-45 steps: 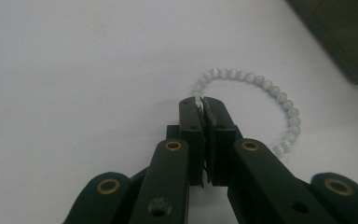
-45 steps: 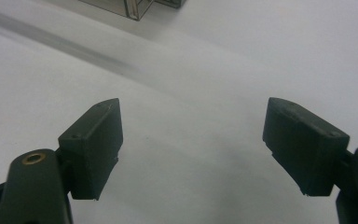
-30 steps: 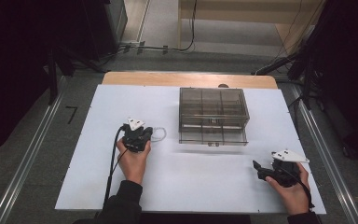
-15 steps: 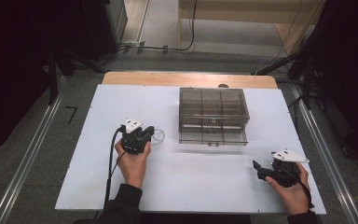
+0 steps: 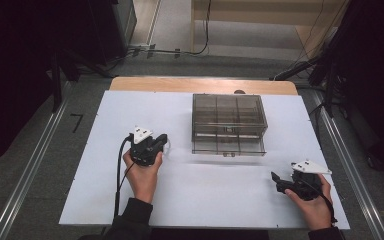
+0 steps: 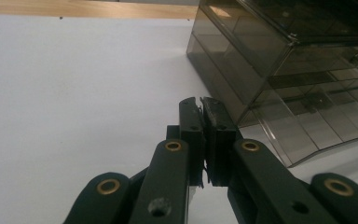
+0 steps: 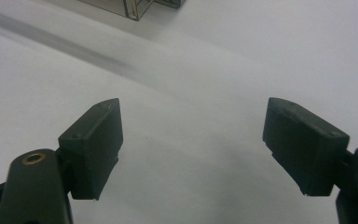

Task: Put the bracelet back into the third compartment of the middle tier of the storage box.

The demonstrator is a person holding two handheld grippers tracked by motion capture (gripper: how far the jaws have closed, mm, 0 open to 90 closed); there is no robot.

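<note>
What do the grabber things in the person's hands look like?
Each hand holds a black gripper: the left gripper and the right gripper. Each has a pale grey three-cornered plate on top. A black cable trails from the left one. Up close, the chunky black fingers hang on arms with brass-coloured rivets. The person wears dark sleeves.

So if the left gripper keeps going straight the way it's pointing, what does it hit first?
Most likely the smoked clear drawer box. The left gripper, jaws shut with nothing between them, aims just past the box's near left corner, so it may only graze that side wall; depth is hard to judge. Otherwise, bare white table.
</note>
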